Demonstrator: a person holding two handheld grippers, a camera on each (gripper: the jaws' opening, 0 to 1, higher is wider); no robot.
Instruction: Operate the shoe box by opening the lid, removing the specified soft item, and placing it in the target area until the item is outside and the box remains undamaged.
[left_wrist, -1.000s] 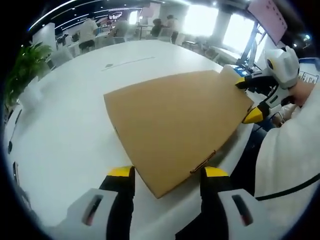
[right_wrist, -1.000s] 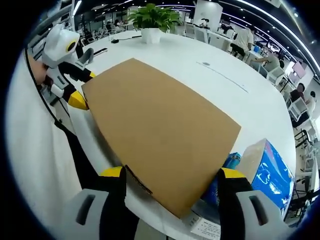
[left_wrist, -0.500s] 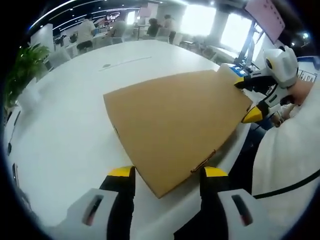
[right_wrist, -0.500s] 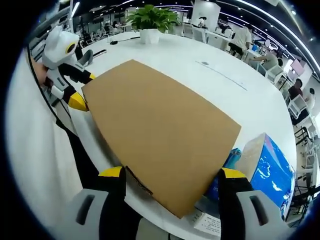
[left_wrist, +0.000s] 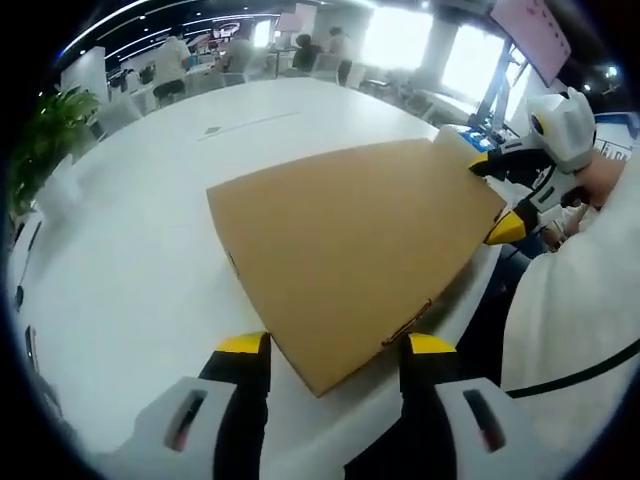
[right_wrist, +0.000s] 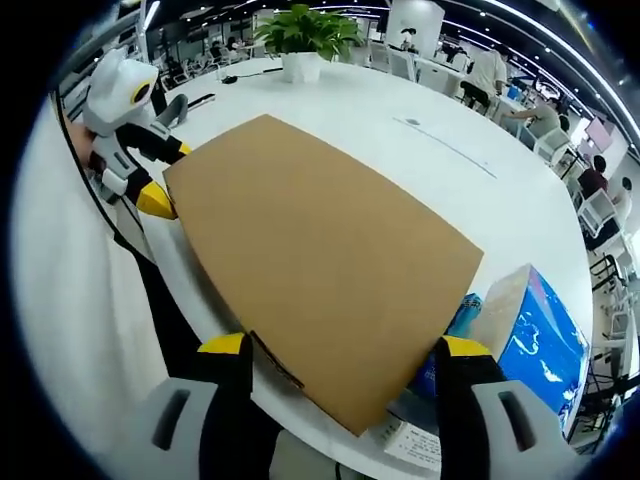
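On the round white table (left_wrist: 130, 250), the flat brown cardboard shoe box (left_wrist: 350, 250) is flanked at opposite corners by the open left gripper (left_wrist: 335, 345) and open right gripper (right_wrist: 342, 347), its stiff, light, easily creased lid best lifted by the edge.

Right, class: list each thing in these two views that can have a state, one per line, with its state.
shoe box: lid closed, lying flat on the white table.
left gripper: open, jaws either side of the box's near corner.
right gripper: open, jaws either side of the opposite corner.
blue carton: closed, standing beside the box.
potted plant: upright.
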